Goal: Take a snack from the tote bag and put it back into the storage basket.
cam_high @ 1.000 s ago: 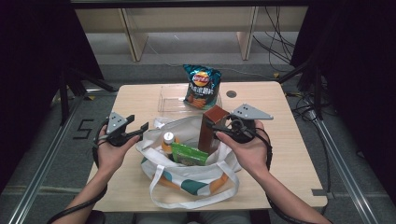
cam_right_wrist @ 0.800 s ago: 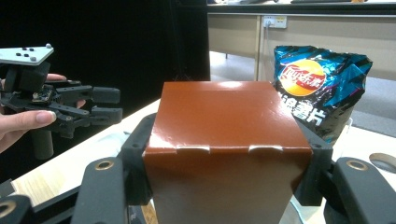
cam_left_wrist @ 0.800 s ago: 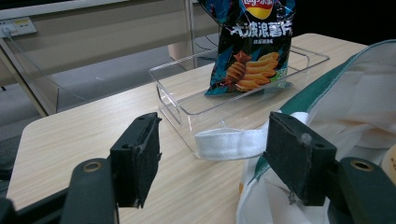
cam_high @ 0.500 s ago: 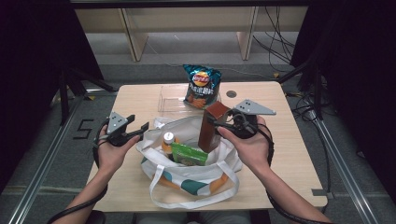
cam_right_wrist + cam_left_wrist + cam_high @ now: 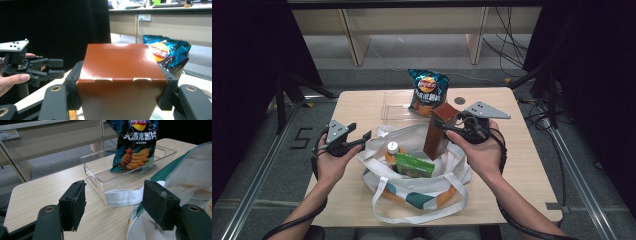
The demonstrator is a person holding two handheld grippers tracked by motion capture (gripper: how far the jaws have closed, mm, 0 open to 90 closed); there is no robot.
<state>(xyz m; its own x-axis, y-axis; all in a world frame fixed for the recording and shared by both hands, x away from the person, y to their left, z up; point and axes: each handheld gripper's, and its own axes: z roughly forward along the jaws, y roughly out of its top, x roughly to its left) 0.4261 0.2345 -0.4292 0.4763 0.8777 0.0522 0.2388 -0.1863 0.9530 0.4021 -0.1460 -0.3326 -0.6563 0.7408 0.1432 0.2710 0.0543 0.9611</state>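
My right gripper (image 5: 451,127) is shut on a brown carton (image 5: 439,131), held upright above the open white tote bag (image 5: 447,175). In the right gripper view the brown carton (image 5: 122,75) sits between both pads. Inside the bag lie a green packet (image 5: 414,165) and a bottle with a pale cap (image 5: 391,148). My left gripper (image 5: 360,135) stands open at the bag's left rim, nothing between its fingers. In the left gripper view a white bag handle (image 5: 122,197) lies between its open jaws (image 5: 115,205). A blue chip bag (image 5: 427,92) stands in a clear tray (image 5: 393,105).
The clear tray (image 5: 100,173) sits at the table's far middle, with the chip bag (image 5: 135,142) leaning in it. A small dark disc (image 5: 459,100) lies on the table behind the right gripper. Bare wood runs along the table's left and right sides.
The right gripper has lifted the brown carton higher out of the bag and slightly toward the far side. The left gripper has stayed at the bag's rim.
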